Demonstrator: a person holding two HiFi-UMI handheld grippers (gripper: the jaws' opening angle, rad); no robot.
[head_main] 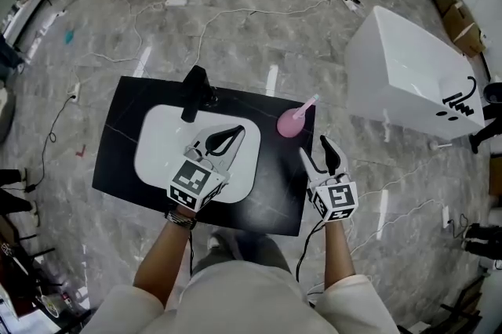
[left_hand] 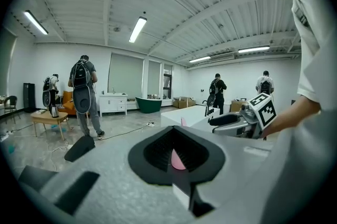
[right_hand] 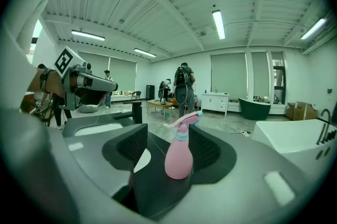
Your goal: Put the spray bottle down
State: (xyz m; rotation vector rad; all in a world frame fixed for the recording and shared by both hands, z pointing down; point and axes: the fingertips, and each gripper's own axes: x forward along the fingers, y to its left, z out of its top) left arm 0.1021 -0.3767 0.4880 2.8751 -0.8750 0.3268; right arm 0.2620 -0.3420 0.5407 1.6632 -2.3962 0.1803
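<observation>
Head view: the right gripper (head_main: 314,149) is hovering with fingers spread wide, gripping nothing. The pink spray bottle (head_main: 292,122) is standing just beyond them on the black countertop (head_main: 125,136).
Left gripper view: the left gripper (left_hand: 176,131) is showing its fingertips meeting, empty.
Right gripper view: the bottle is standing upright, framed between the parted fingers, untouched.

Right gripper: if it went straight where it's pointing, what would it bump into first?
Probably the pink spray bottle, standing upright on the black counter, straight ahead of the right gripper and its open jaws. The distance is hard to judge.
</observation>
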